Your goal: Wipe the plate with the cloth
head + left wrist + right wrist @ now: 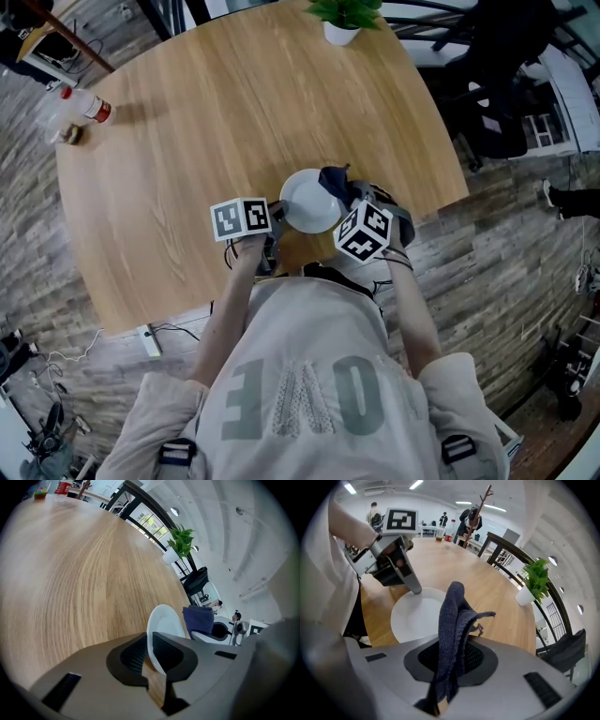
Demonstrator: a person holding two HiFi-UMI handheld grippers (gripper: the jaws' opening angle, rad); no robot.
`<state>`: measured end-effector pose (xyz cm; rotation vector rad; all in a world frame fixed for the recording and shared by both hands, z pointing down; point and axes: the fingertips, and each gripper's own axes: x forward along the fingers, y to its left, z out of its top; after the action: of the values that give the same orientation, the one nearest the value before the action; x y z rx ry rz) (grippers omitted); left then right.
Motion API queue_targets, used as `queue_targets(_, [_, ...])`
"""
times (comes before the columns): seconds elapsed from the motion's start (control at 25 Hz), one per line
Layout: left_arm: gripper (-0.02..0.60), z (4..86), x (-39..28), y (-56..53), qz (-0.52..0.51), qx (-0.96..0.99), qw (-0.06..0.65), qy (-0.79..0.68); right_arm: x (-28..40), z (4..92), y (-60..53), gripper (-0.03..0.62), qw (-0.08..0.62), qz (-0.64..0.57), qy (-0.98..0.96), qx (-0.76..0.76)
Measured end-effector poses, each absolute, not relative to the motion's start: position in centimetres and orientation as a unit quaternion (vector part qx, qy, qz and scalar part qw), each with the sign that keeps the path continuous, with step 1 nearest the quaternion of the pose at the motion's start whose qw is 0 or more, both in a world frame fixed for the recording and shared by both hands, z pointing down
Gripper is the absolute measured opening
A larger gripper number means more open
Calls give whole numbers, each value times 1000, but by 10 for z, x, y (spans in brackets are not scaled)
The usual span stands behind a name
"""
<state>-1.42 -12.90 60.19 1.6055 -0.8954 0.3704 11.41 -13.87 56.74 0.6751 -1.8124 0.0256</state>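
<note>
A white plate (309, 201) is at the near edge of the round wooden table (206, 131). My left gripper (274, 217) is shut on the plate's left rim; in the left gripper view the plate (164, 625) stands edge-on between the jaws. My right gripper (361, 202) is shut on a dark blue cloth (336, 181) at the plate's right side. In the right gripper view the cloth (453, 634) sticks up from the jaws over the plate (415, 616), and the left gripper (415, 590) grips the plate's far rim.
A potted plant (344, 17) stands at the table's far edge. A bottle (80, 108) lies at the far left. Chairs (497, 103) and wood-pattern floor surround the table. The person's torso is close against the near table edge.
</note>
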Motion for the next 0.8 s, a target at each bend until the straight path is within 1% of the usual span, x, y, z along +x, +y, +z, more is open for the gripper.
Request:
queue_targets(0.12, [43,603,-15,-129,155,690,592,-386,114,579,-137,61,587,2,-761,276])
queue_targets(0.56, [40,602,-16,-131,135,686,597,-394,109,589,-131,61,599,-2,-753,272])
queue_targets(0.8, [40,602,-15,-132,134,687,597,-391,101,586,-97,61,603,4,-758,248])
